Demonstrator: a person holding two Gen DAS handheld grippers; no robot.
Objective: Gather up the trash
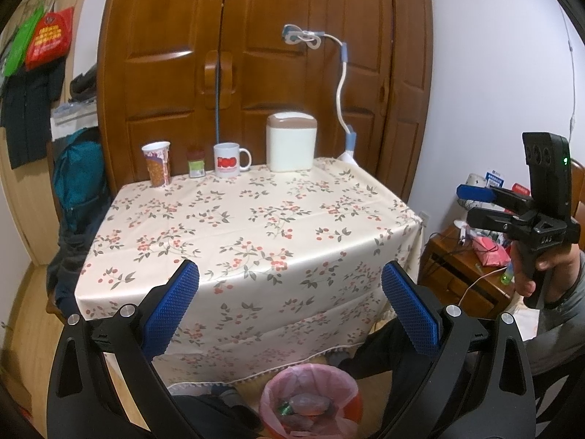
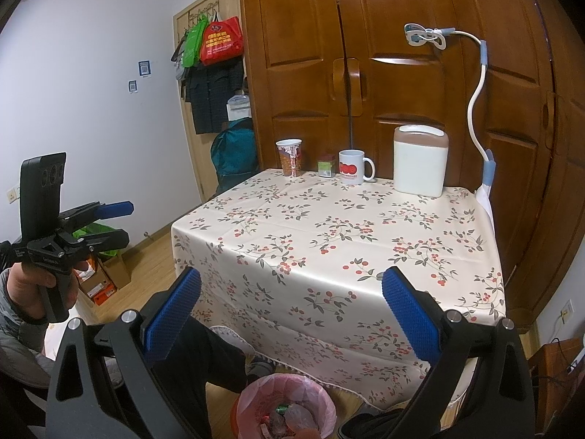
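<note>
1. Left wrist view. Left gripper (image 1: 290, 307): jaws spread wide, nothing between the blue pads (image 1: 172, 307). It hangs over the near edge of the counter (image 1: 256, 226), which carries a floral cloth.
2. Bin (image 1: 310, 398) stands on the floor below the counter's near edge, between the two fingers at bottom centre. Pink liner; trash (image 1: 305, 408) lies inside: a green wrapper and pale crumpled pieces.
3. Back row on the counter, left to right: paper cup (image 1: 157, 164), small jar (image 1: 196, 162), white mug (image 1: 229, 159), white canister with brown lid (image 1: 291, 142). All upright, set apart from one another.
4. Right gripper (image 1: 471, 205) sits at the right edge, off the counter, held in a hand (image 1: 526, 267). Seen side-on; its two fingers lie one above the other with a gap between them, empty.
5. Right wrist view. Right gripper (image 2: 292, 307): jaws spread wide, empty, over the counter's (image 2: 329, 241) near corner.
6. Bin (image 2: 287, 406) is at bottom centre on the floor, trash (image 2: 289, 417) visible inside the pink liner.
7. Same back row: cup (image 2: 290, 157), jar (image 2: 326, 165), mug (image 2: 353, 166), canister (image 2: 420, 161).
8. Left gripper (image 2: 117, 223) is at the left edge, off the counter, in a hand (image 2: 40, 285); fingers apart, holding nothing.
</note>
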